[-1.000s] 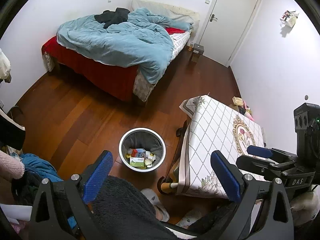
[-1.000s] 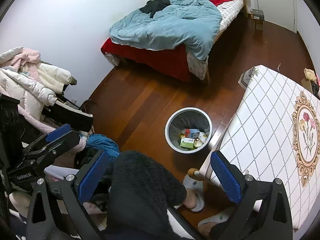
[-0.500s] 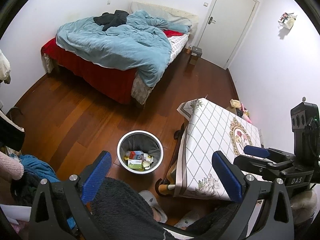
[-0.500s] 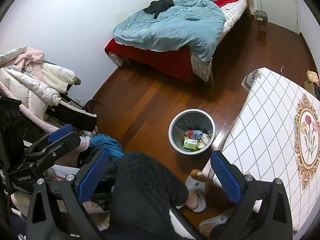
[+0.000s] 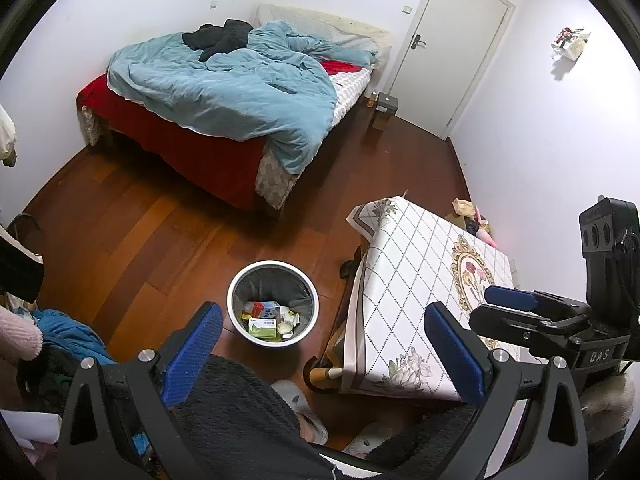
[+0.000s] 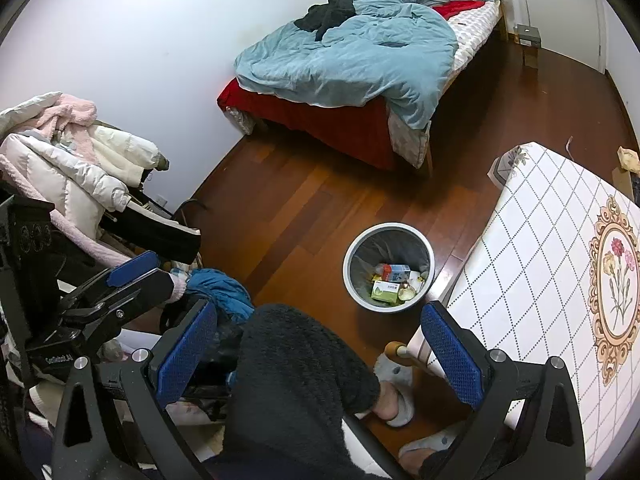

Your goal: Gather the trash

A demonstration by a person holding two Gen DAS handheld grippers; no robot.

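- Both tools are held high above the floor with nothing between their blue pads: the left gripper (image 5: 324, 344) has its jaws spread wide and empty, and so does the right gripper (image 6: 320, 344).
- The trash bin (image 5: 273, 307), a round pale-rimmed pail on the wooden floor (image 5: 132, 236), stands just left of the table (image 5: 424, 264) with the patterned cloth. It already holds a green carton (image 5: 262, 327), a red-and-blue box and some small scraps.
- Judged from this, the collecting looks done or close to it: the tabletop shows bare, and no loose litter is plain on the open floor. The next move probably calls for a look round for leftovers.
- Only the left view shows the door (image 5: 452, 48), the items far right by the wall beyond the table, and the right gripper from the side.
- Only the right view shows the heap of coats (image 6: 68, 160) at near left, the person's slippered foot (image 6: 394, 392), and the left gripper from the side.
- The bed (image 6: 360, 60) with the blue duvet lies far across the room in both.
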